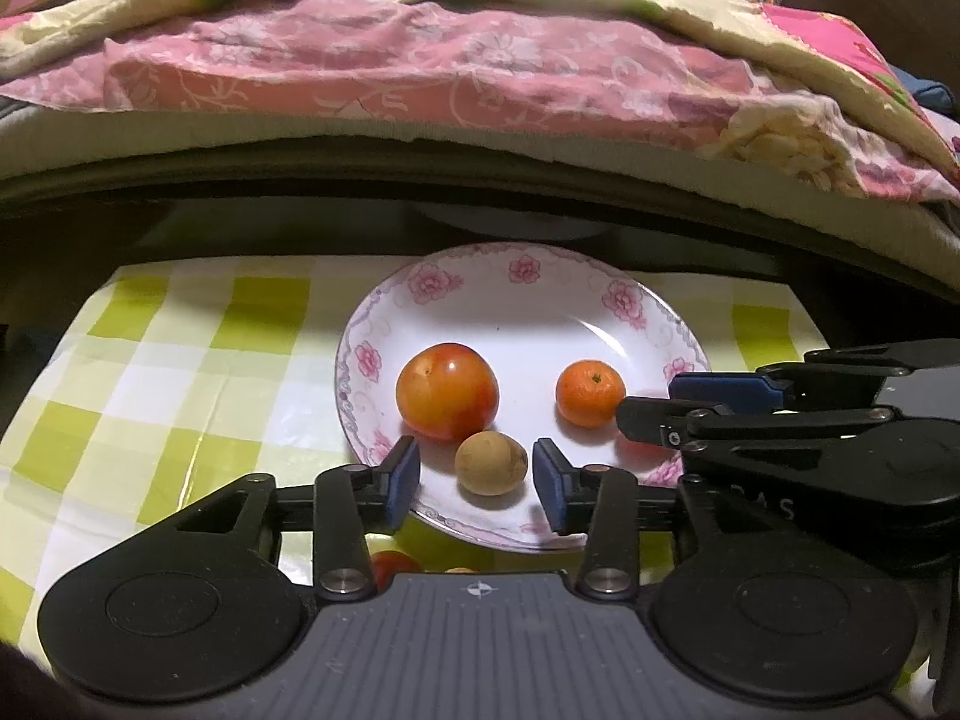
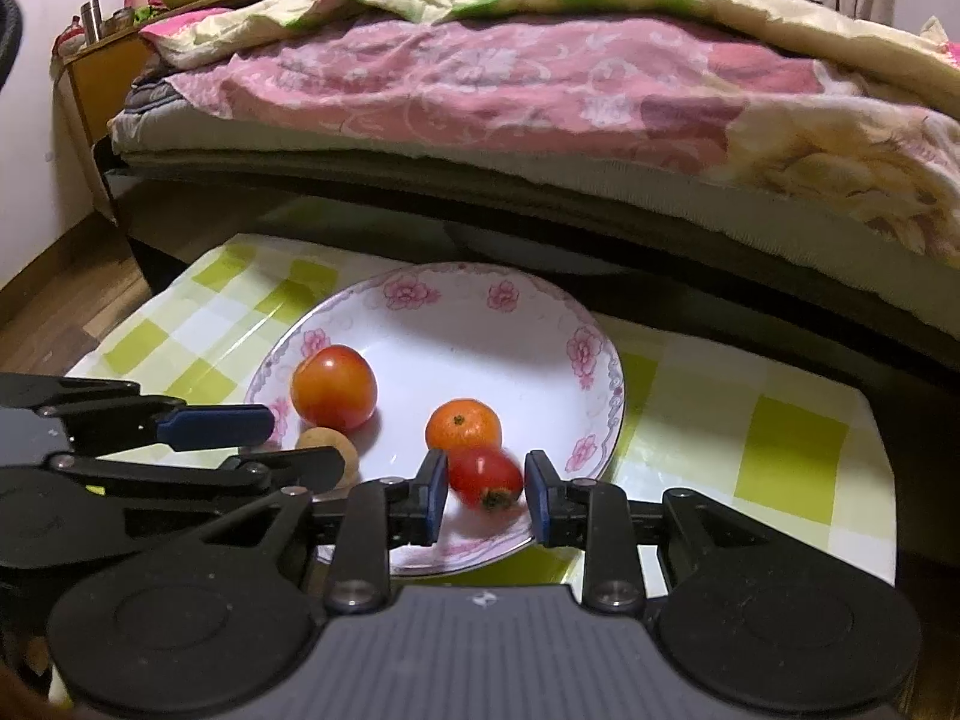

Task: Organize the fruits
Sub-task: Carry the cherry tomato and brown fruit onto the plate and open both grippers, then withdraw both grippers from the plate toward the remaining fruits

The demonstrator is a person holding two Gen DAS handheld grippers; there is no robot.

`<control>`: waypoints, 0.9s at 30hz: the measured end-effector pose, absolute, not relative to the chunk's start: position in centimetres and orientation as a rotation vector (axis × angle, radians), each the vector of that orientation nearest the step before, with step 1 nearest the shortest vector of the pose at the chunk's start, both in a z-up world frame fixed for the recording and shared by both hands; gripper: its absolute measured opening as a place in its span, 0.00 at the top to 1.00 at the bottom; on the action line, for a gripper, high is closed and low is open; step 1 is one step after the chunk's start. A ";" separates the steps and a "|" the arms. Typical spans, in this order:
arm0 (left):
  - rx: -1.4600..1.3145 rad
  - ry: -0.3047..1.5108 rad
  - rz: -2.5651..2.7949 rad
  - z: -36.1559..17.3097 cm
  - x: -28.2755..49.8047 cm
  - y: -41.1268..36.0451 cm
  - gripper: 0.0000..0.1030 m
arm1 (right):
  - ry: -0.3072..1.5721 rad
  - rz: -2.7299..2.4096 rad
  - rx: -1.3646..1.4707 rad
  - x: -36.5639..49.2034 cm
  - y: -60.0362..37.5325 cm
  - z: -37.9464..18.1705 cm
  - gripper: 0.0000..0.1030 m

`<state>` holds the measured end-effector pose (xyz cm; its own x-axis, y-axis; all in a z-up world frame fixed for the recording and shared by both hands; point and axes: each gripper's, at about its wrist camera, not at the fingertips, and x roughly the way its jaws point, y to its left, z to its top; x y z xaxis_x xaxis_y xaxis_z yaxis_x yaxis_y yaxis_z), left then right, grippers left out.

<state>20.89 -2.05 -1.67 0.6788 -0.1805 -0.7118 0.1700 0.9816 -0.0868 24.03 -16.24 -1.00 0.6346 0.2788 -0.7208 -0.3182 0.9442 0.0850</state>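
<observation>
A white plate with pink flowers [image 1: 528,294] [image 2: 480,324] holds a large orange-red tomato [image 1: 447,399] [image 2: 333,385], a mandarin [image 1: 590,392] [image 2: 463,425] and a small tan fruit [image 1: 491,462] [image 2: 342,450]. My left gripper [image 1: 475,477] is open around the tan fruit, apart from it. My right gripper [image 2: 486,495] is open over the plate's near rim. A small red fruit [image 2: 485,477], blurred, lies between its pads, with a gap on the right side. The right gripper enters the left wrist view at the right [image 1: 672,405].
The plate sits on a green-and-white checked cloth [image 1: 180,372] [image 2: 750,438] on a low table. A bed with pink and yellow quilts [image 1: 420,72] [image 2: 540,78] runs close behind. Wooden floor [image 2: 54,312] lies to the left.
</observation>
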 end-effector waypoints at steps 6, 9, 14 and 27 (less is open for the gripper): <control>-0.018 0.778 -0.192 -0.5 20.5 -2.1 0.47 | 0.791 0.327 -0.039 23.5 -16.4 0.2 0.54; -0.027 0.768 -0.190 0.1 20.1 -2.0 0.45 | 0.777 0.317 -0.036 23.1 -16.4 1.0 0.54; -0.038 0.756 -0.193 1.4 19.0 -1.9 0.45 | 0.760 0.307 -0.030 21.9 -16.4 2.4 0.54; -0.022 0.756 -0.229 3.1 15.6 -2.3 0.45 | 0.761 0.306 -0.038 18.2 -16.5 4.4 0.54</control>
<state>15.60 -2.30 3.12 0.7042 -0.2138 -0.6770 0.1978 0.9749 -0.1022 18.21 -16.52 4.36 0.6820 0.2591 -0.6839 -0.2867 0.9550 0.0760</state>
